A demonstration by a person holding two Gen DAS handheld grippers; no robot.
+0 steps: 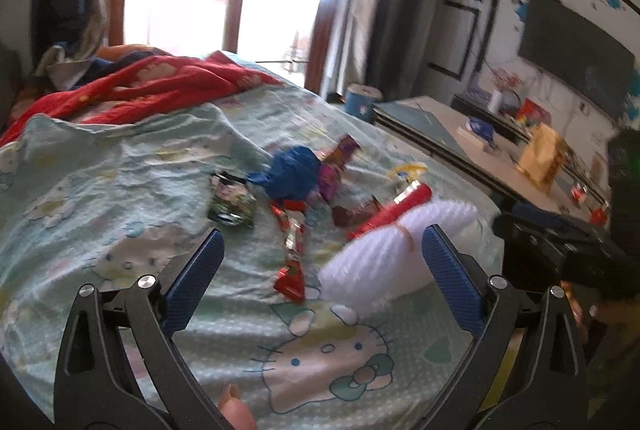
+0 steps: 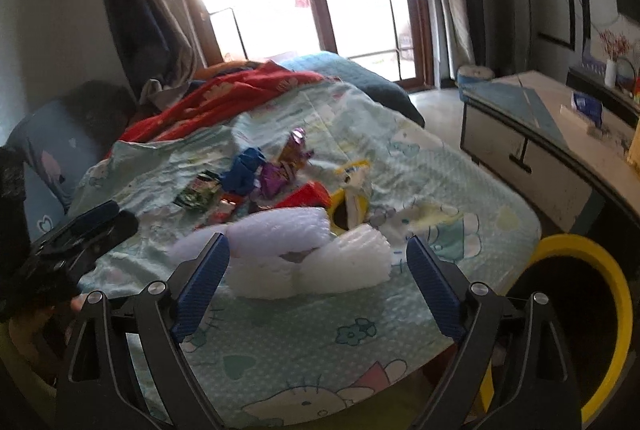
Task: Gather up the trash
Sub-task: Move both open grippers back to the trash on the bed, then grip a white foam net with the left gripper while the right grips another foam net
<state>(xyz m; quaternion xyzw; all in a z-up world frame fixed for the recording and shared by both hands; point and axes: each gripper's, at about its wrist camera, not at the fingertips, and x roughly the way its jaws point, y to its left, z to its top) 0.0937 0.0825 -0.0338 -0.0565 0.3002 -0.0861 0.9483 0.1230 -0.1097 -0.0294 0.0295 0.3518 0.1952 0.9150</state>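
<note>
Both grippers hang over the bed with nothing picked up yet; this looks like the approach to a first piece of trash. The right gripper has its jaws spread wide and empty, lined up on the white foam wrap that lies on the sheet near the bed's edge, ribbed, soft and crumpled into lobes. The left gripper is likewise released and empty. Beyond lie a blue crumpled bag, red wrappers and a green packet. Next, I judge, the right jaws should descend astride the foam and close gently, then carry it to the yellow-rimmed bin beside the bed.
</note>
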